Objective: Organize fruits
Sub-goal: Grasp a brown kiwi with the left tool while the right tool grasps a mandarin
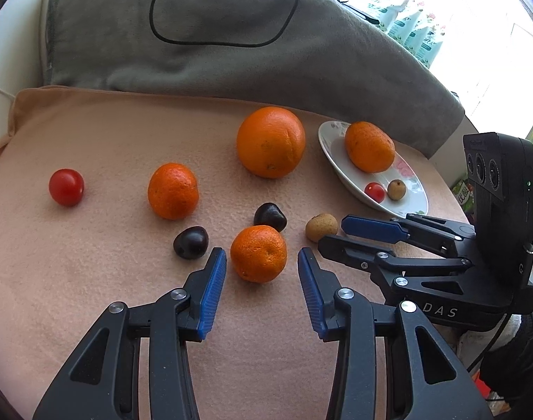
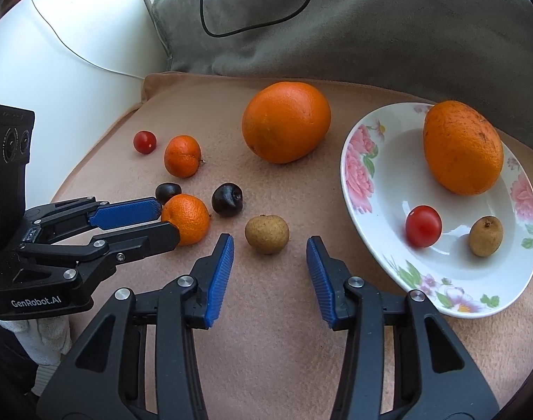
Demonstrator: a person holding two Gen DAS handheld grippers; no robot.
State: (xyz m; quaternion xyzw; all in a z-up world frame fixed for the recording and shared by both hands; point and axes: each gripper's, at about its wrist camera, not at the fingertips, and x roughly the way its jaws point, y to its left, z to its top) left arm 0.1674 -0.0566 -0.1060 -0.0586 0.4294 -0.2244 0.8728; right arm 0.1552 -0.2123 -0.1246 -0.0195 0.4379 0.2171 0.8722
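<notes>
- Left gripper (image 1: 262, 264) spread wide; small orange (image 1: 258, 253) sits at twelve o'clock between its tips; light, firm, likely rolls; grip its widest sides
- Right gripper (image 2: 270, 253) spread wide; brown fruit (image 2: 267, 234) at twelve o'clock; plate (image 2: 368, 217) at two o'clock

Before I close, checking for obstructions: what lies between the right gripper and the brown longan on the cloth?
Only bare cloth separates right gripper from longan, per the right wrist view.

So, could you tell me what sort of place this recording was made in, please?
Probably a home living space: the fruit lies on a peach fleece blanket against a grey cushion, beside a floral china plate and a bright window.
</notes>
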